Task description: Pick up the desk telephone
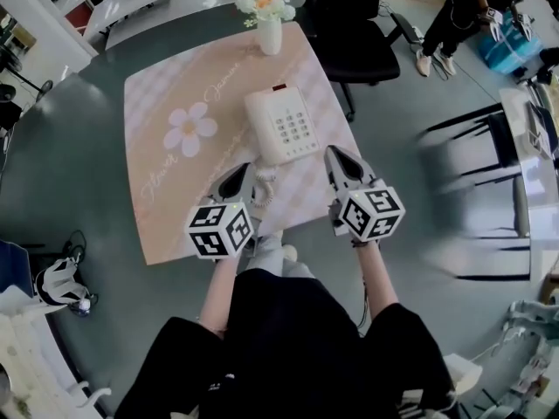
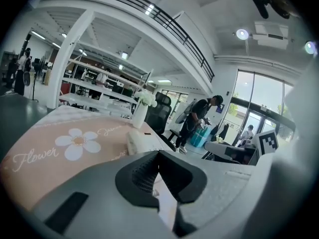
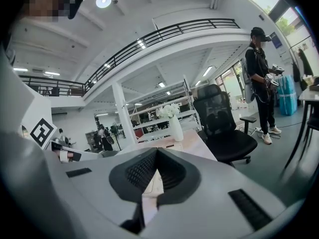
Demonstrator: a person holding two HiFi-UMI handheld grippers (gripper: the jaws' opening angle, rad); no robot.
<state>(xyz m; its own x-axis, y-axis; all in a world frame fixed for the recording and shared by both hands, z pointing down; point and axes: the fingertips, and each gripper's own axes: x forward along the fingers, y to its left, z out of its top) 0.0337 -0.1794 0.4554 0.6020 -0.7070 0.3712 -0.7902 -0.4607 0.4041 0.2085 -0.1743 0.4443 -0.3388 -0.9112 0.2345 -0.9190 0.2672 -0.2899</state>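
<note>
The cream desk telephone (image 1: 281, 125) lies on the pink flower-print tablecloth (image 1: 166, 182), keypad up, handset along its left side. Its coiled cord (image 1: 263, 187) trails toward the near edge. My left gripper (image 1: 247, 171) hovers just short of the phone's near left corner, jaws shut and empty. My right gripper (image 1: 334, 153) is beside the phone's near right corner, also shut with nothing in it. In the left gripper view the phone (image 2: 137, 141) lies ahead beyond the closed jaws (image 2: 158, 152). The right gripper view shows closed jaws (image 3: 157, 150) pointing along the table; they hide the phone.
A white vase of flowers (image 1: 269, 24) stands at the table's far edge, behind the phone. A black office chair (image 1: 354, 33) is at the far right of the table. A person (image 3: 261, 78) stands farther off by a desk. More desks are on the right (image 1: 533, 147).
</note>
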